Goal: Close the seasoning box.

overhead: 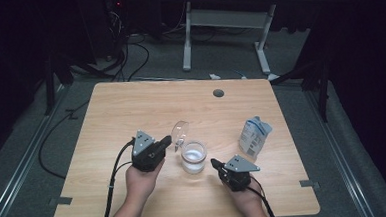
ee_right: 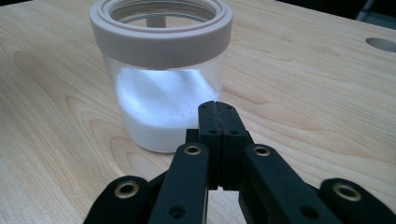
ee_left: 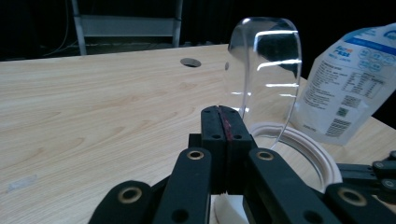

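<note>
The jar [overhead: 193,157] of white powder sits on the counter [overhead: 131,111] with its clear lid [overhead: 180,132] flipped up, so both clenched claws, left claw [overhead: 166,141] and right claw [overhead: 215,163], wait beside it, grasping nothing.

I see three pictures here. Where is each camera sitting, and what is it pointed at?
High view: above the person's side, looking forward and down on the table; both forearms, left gripper and right gripper show.
Left gripper view: rides the left gripper, looking across the table past a clear lid to a pouch; its closed jaws show.
Right gripper view: rides the right gripper, facing a jar of white powder; closed jaws show.
Shared: jar and tabletop hole.
</note>
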A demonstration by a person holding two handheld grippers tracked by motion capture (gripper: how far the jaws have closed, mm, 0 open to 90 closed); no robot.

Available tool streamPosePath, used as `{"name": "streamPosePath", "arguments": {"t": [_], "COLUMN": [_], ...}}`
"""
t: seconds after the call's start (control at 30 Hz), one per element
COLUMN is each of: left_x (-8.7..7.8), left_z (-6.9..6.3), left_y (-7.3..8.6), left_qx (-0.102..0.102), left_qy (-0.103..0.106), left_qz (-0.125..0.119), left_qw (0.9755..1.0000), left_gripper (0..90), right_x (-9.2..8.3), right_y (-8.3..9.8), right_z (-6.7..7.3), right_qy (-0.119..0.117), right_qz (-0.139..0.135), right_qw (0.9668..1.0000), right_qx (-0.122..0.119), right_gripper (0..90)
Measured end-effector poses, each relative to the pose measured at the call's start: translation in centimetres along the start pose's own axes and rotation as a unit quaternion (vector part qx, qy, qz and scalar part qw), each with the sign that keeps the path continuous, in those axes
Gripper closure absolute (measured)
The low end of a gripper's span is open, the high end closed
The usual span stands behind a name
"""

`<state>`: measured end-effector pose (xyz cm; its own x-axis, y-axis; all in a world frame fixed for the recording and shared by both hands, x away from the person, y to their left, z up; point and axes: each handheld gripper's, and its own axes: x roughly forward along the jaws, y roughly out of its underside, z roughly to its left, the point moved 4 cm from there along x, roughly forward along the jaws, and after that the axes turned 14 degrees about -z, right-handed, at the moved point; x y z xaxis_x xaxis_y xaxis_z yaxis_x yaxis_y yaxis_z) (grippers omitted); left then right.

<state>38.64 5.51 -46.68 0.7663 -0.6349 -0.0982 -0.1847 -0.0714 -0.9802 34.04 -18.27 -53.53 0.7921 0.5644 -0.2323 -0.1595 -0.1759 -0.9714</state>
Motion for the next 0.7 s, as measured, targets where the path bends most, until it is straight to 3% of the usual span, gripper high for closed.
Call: {"name": "streamPosePath", "arguments": {"t": [0.17,0.4,0.6,0.7], "left_x": [0.1,0.1,-0.1,-1.1], "left_z": [-0.9,-0.9,-0.7,0.2], "left_y": [0.3,1.2,2.9,4.6], "left_qx": [0.004,0.001,0.011,0.023], "left_qy": [0.011,0.008,0.007,0.000], "left_qz": [0.000,0.007,0.029,0.051], "left_qw": [0.9999,0.9999,0.9995,0.9984], "left_gripper": [89.4,89.6,89.7,89.7], "right_x": [0.0,-0.2,-0.4,-0.3], "right_y": [0.0,0.1,-0.2,-0.4], "right_z": [-0.1,-0.2,-0.3,-0.6], "right_qy": [0.001,0.003,0.003,0.006], "right_qz": [0.001,0.004,-0.001,-0.008], "right_qw": [1.0000,1.0000,1.0000,0.9999], "right_qx": [-0.002,-0.001,0.007,0.011], "right_gripper": [89.9,89.9,89.8,89.8]}}
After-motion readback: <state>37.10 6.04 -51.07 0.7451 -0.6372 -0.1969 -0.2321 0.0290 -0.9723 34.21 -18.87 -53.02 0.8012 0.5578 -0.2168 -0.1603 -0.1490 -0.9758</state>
